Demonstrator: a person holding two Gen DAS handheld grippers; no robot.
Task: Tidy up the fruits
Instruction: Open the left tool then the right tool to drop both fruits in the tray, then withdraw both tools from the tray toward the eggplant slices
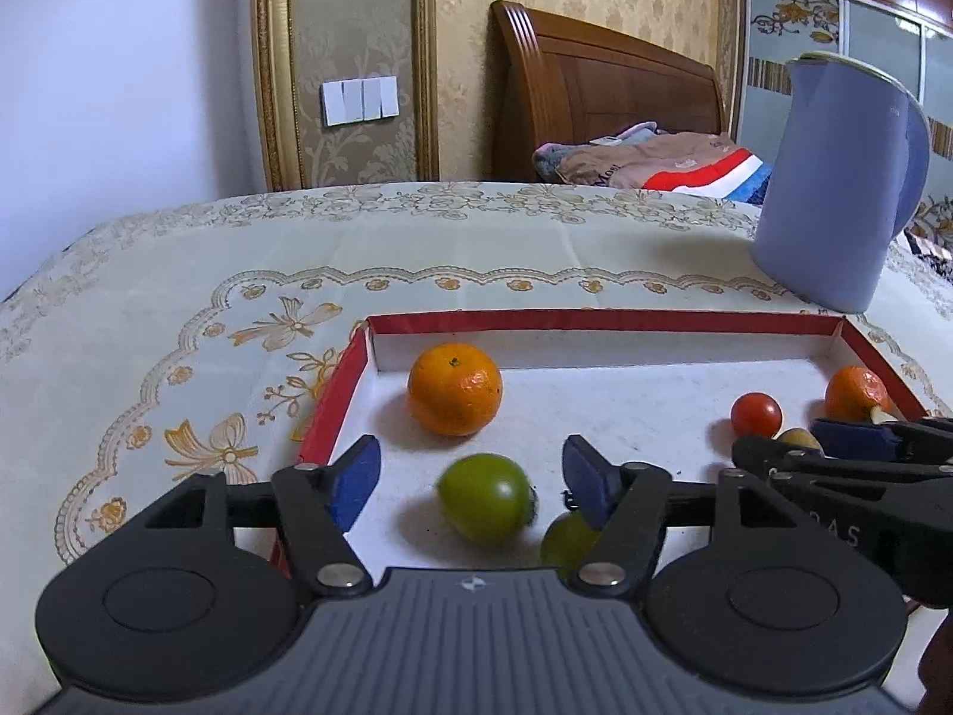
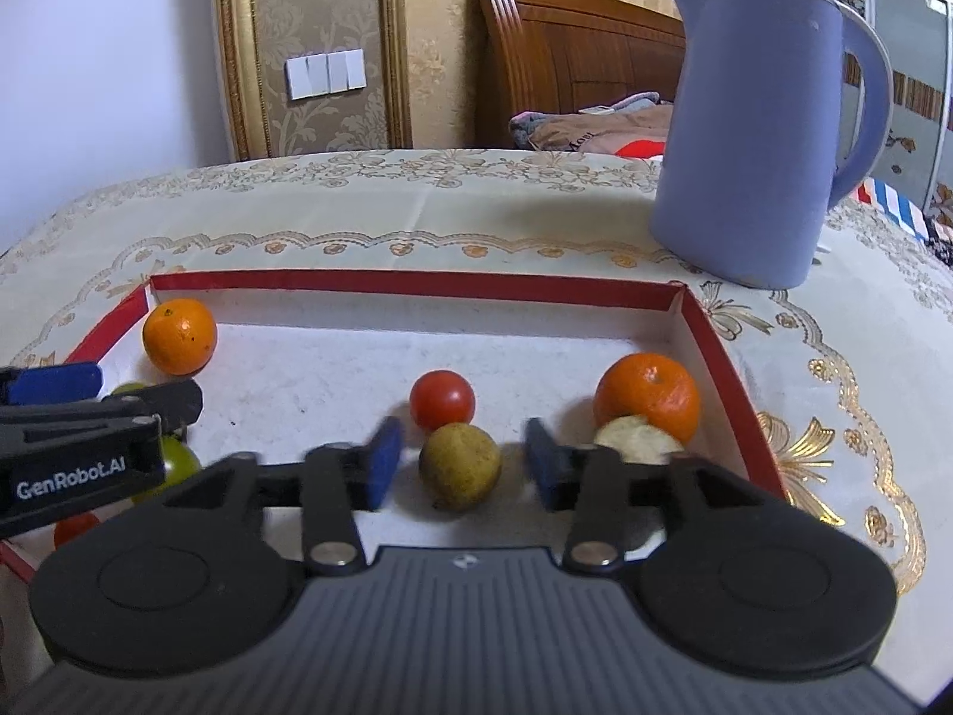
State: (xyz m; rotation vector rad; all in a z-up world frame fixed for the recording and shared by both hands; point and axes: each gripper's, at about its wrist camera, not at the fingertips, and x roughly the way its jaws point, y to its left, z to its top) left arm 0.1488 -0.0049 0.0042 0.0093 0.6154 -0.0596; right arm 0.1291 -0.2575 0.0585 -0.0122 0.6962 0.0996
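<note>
We see a shallow red-rimmed tray (image 1: 601,320) with a white floor on a cream tablecloth (image 1: 178,274) patterned in gold, and both grippers are low over it.

Starting at the left, the left gripper (image 1: 470,479) has its jaws spread wide and grips nothing. Ahead of its left finger and a little inward sits an orange (image 1: 454,388), near the tray's far left corner. Between the two blue pads (image 1: 356,479) lies a green tomato (image 1: 485,497), with a clear gap to the left pad and a smaller gap to the right one; its outline is blurred. Just behind the right pad a second green fruit (image 1: 566,539) is partly hidden by that finger, so we cannot tell whether they touch.

Further right, the right gripper (image 2: 463,463) is also open and holds nothing. A yellowish-brown round fruit (image 2: 460,465) sits between its pads, apart from both, with the pads themselves blurred. Straight ahead of that fruit, just beyond the fingertips, is a red tomato (image 2: 442,400); the two look to be touching or nearly so. Ahead of the right finger is a second orange (image 2: 648,394) near the tray's right wall, and a pale rough-skinned fruit (image 2: 637,440) lies against its near side, just outside the right pad.

Beyond the tray's far right corner stands a lavender-blue kettle (image 2: 756,137) on the cloth. Behind the table we see a wooden headboard (image 1: 601,89) and folded bedding (image 1: 649,164).
</note>
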